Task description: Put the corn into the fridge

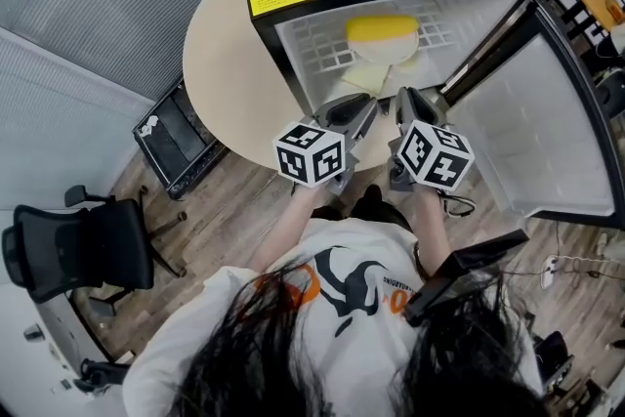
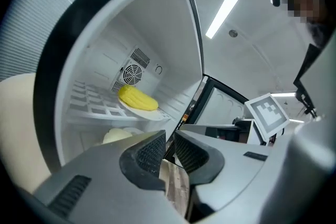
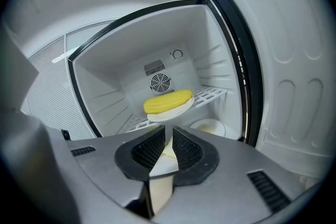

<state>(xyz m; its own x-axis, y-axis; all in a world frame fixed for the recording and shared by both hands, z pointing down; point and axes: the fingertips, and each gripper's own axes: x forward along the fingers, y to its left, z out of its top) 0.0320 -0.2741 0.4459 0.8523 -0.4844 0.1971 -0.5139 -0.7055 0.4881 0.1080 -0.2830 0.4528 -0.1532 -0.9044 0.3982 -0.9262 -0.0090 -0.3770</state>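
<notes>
Corn rests on plate, fridge shelf, centre frame: likely delivered. Left tool and right tool nearly closed, empty, outside.

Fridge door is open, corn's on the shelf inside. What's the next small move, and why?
Probably swing the right gripper out to the open door and begin pushing it shut. The corn already lies on its plate on the fridge shelf, and both the right and the left gripper hold nothing, jaws narrowly apart.
</notes>
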